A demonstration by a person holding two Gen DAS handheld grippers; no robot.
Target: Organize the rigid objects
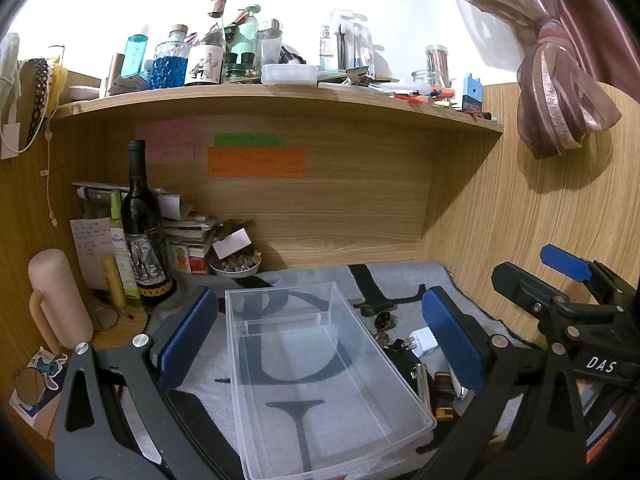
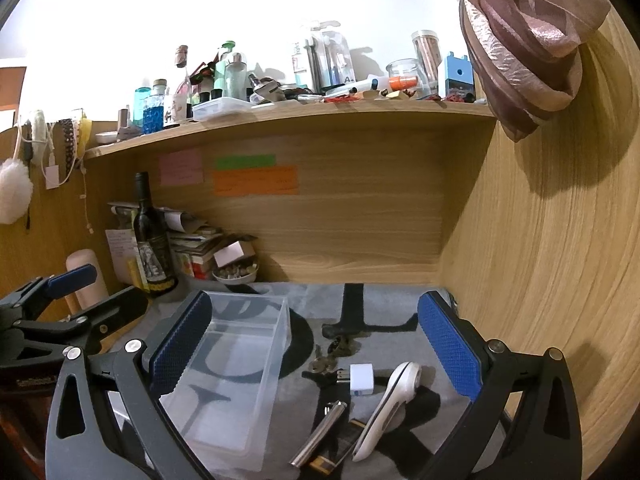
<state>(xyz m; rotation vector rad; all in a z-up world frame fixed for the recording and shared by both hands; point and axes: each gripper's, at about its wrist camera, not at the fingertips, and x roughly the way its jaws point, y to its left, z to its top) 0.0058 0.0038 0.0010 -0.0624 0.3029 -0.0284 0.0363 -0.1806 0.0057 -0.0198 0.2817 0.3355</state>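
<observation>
A clear plastic box (image 1: 320,376) (image 2: 236,376) sits empty on a grey mat (image 2: 384,304). My left gripper (image 1: 320,344) is open, its blue pads on either side of the box. To the box's right lie small items: a white plug adapter (image 2: 361,379) (image 1: 423,341), a white handled tool (image 2: 390,408), a silver cylinder (image 2: 318,434), a dark amber lighter (image 1: 443,398) and keys (image 2: 320,364). My right gripper (image 2: 316,352) hangs open over these items and holds nothing. The other gripper (image 1: 560,292) shows at the right of the left wrist view.
A wine bottle (image 1: 142,232), a pink flask (image 1: 60,300), stacked papers and a bowl of small bits (image 1: 236,266) crowd the back left corner. A cluttered shelf (image 1: 280,98) runs overhead. A wooden wall (image 2: 540,280) closes the right side, with a knotted curtain (image 2: 524,40) above.
</observation>
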